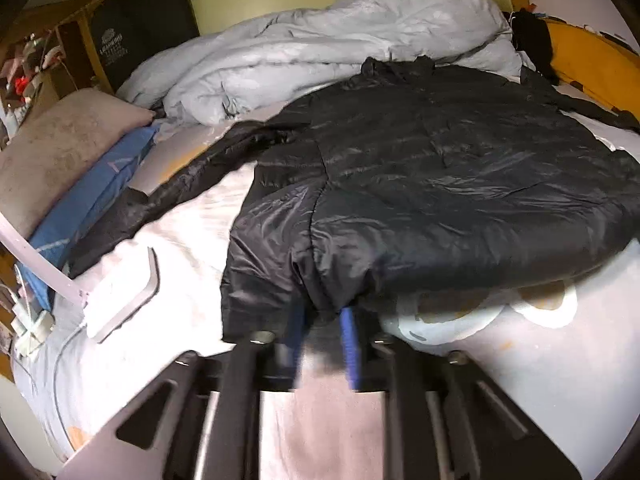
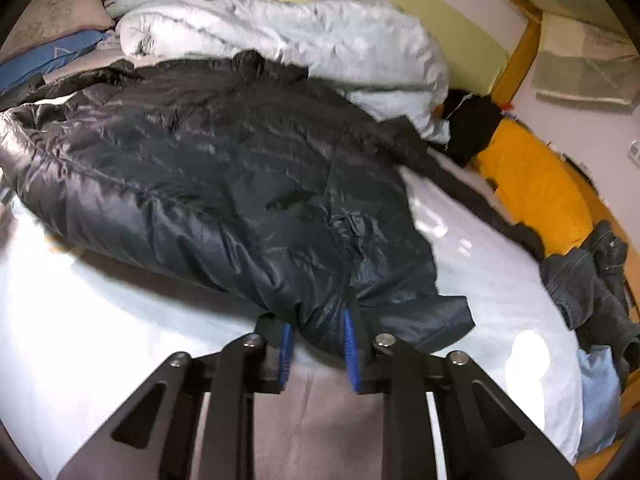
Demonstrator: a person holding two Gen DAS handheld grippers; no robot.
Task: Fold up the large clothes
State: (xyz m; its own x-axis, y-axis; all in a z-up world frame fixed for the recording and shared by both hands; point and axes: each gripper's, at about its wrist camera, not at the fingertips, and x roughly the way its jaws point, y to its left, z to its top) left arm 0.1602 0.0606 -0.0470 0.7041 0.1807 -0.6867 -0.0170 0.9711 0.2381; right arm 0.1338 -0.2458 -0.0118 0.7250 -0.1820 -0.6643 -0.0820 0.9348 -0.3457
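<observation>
A large black puffer jacket (image 1: 420,184) lies spread on the white bed sheet (image 1: 180,240), its collar toward the far wall. One sleeve (image 1: 168,196) stretches out to the left. My left gripper (image 1: 322,320) is shut on the jacket's near hem, which bunches up between the blue pads (image 1: 349,336). In the right wrist view the same jacket (image 2: 224,184) fills the middle. My right gripper (image 2: 316,332) is shut on the hem near its right corner, the fabric pinched between its blue pads (image 2: 352,344) and lifted a little off the sheet (image 2: 480,264).
A crumpled pale duvet (image 1: 340,40) is heaped behind the jacket. Pillows (image 1: 60,148) stack at the left, with a white device and cable (image 1: 116,300) on the sheet. Dark clothes (image 2: 592,280) and an orange bed edge (image 2: 532,188) lie at the right.
</observation>
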